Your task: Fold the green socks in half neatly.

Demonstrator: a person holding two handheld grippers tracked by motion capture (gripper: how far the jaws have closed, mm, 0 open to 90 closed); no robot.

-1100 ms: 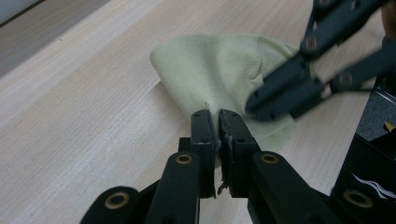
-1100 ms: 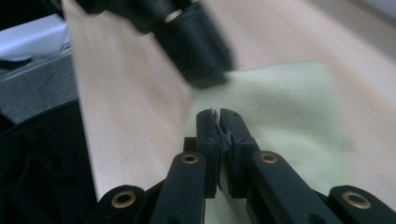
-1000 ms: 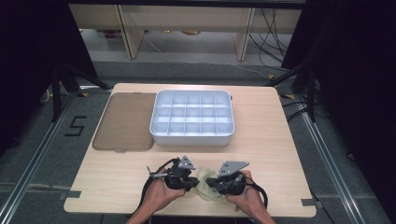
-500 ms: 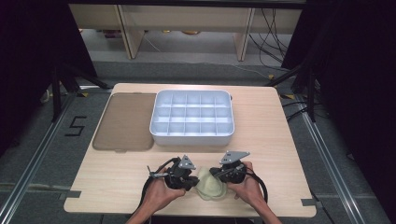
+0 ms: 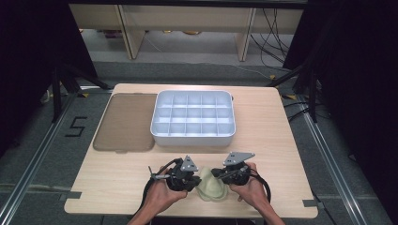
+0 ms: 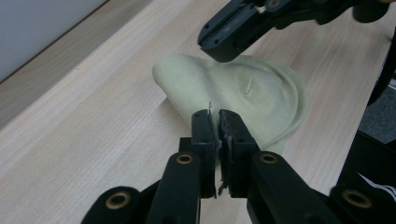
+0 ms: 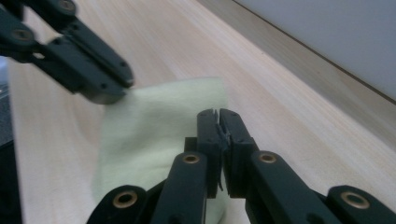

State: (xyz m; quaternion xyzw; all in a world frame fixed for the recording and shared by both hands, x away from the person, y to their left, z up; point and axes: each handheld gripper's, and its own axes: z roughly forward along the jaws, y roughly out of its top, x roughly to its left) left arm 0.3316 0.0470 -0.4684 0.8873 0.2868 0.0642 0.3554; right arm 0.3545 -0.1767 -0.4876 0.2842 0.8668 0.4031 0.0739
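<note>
- Between the two hands at the bench's near edge, the left tongs (image 6: 217, 120) stand closed, their pads together with what looks like a thin edge of the pale green cloth (image 6: 243, 95) nipped between them.
- Beside them, the right tongs (image 7: 218, 120) are closed as well, pressed over the cloth's near side; whether fabric is truly caught between their pads cannot be told from the right gripper view.
- Both tongs (image 5: 190, 176) (image 5: 224, 174) show in the high view flanking the cloth (image 5: 210, 186), which lies crumpled on the bench (image 5: 281, 140) close to the front edge, well apart from the tray.
- One risk is judged to be a slip: so thin a bite on soft fabric could pull free if the hands draw apart too fast, leaving the cloth bunched.
- Another is uneven tension: if only one side truly holds, the cloth would drag and twist instead of spreading flat.
- Lying so near the front edge, the cloth could slide off the bench if released carelessly.
- Farther off, the white compartment tray (image 5: 193, 118) and the brown lid (image 5: 126, 123) beside it sit clear of the work, so a collision looks unlikely unless the hands swing forward.
</note>
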